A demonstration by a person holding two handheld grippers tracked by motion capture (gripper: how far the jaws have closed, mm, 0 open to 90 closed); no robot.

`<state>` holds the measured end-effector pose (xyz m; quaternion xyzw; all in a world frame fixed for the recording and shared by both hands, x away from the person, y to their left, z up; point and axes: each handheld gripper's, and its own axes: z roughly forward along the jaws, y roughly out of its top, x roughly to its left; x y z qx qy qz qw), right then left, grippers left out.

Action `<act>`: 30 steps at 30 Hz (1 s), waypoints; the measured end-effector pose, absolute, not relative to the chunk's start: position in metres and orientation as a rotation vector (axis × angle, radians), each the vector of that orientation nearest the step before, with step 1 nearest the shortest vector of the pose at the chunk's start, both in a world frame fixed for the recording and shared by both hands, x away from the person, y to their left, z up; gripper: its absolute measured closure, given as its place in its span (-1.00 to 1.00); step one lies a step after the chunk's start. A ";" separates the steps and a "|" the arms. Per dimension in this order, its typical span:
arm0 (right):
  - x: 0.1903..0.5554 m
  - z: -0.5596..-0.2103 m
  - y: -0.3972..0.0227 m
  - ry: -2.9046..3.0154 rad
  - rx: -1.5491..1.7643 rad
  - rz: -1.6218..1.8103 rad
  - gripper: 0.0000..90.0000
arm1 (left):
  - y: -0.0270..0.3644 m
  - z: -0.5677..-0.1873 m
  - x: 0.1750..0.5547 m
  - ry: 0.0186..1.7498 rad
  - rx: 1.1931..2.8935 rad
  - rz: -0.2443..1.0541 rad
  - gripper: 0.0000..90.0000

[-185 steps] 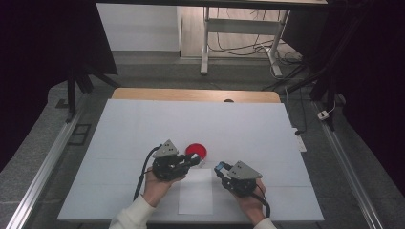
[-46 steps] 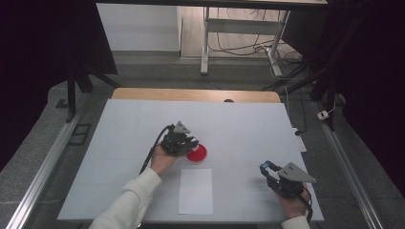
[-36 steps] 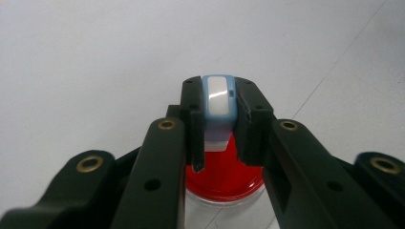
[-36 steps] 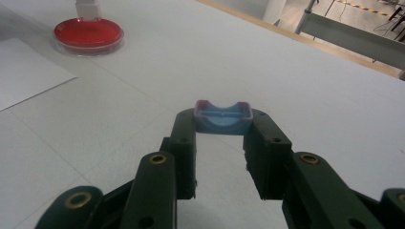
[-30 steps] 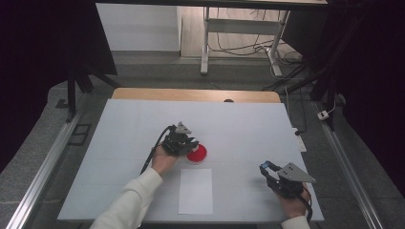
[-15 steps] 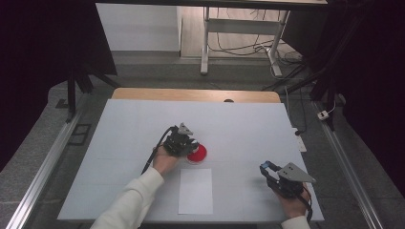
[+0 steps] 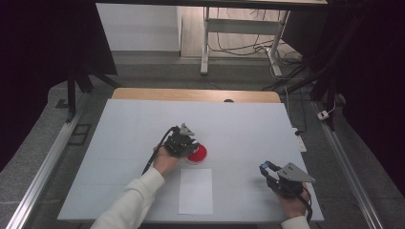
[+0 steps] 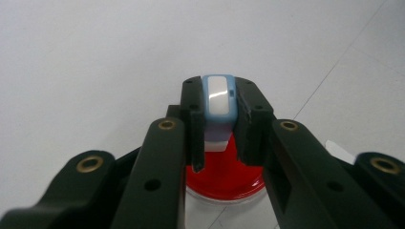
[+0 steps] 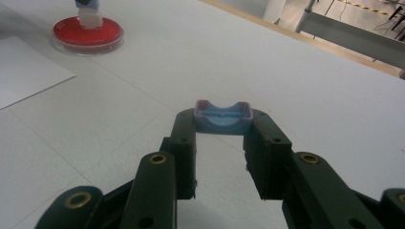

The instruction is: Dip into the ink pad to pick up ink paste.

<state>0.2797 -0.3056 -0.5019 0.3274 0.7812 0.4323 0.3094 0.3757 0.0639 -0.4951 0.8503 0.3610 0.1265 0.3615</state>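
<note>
A small blue-and-white stamp is clamped between the jaws of my left gripper, its white lower end pointing down onto a round red ink pad. From above, the left gripper leans over the red pad at mid-table. My right gripper is shut on a blue cap with a reddish rim, held just above the table. It sits at the front right, well away from the pad and the stamp.
A white sheet of paper lies flat near the front edge, just in front of the pad, and its corner shows in the right gripper view. The white table ends in a wooden strip at the back.
Since the oldest frame the right gripper has drawn away to the front right, and the left has moved over the red pad. Nothing has moved in the last second.
</note>
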 end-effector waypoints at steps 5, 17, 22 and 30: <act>0.280 -0.502 -0.305 2.064 0.865 1.141 0.45 | 0.063 -0.495 0.376 0.932 2.198 0.328 0.68; 0.279 -0.502 -0.305 2.068 0.864 1.130 0.45 | 0.059 -0.495 0.376 0.933 2.230 0.345 0.68; 0.279 -0.502 -0.304 2.070 0.863 1.135 0.45 | 0.057 -0.496 0.376 0.936 2.241 0.351 0.68; 0.279 -0.502 -0.304 2.073 0.862 1.127 0.45 | 0.054 -0.495 0.375 0.929 2.263 0.375 0.69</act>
